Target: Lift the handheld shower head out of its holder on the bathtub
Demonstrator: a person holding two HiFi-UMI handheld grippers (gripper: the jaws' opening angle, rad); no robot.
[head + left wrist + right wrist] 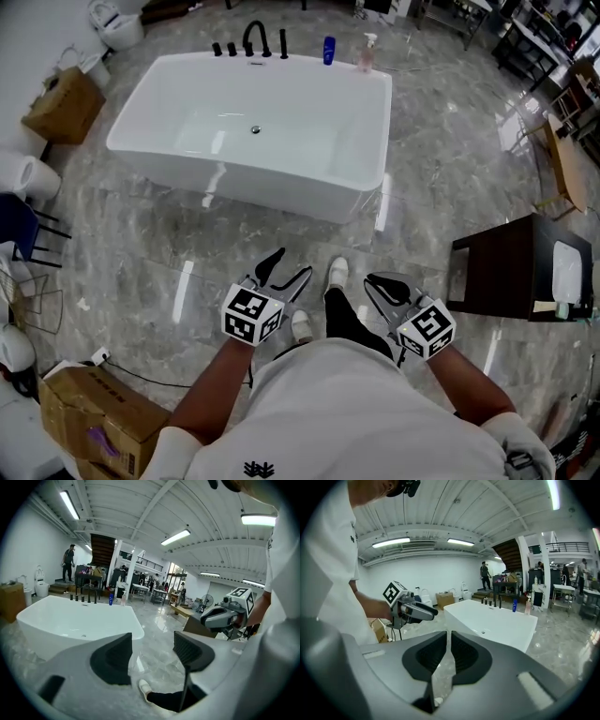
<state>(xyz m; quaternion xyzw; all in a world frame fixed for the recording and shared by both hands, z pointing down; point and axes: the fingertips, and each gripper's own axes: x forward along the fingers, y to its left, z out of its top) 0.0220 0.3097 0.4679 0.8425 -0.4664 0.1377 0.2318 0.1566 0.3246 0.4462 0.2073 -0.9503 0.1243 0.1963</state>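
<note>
Standing upright in its holder on the far rim of the bathtub (pixel 281 192), the slim black handheld shower head (pixel 283 43) sits just right of the arched faucet (pixel 255 37). It looks rigid and smooth, likely slippery and hose-tethered, so grip it mid-shaft. The left gripper (pixel 293 262) gapes wide and empty. The right gripper (pixel 375 281) is nearly closed on nothing. Both are well short of the tub.
</note>
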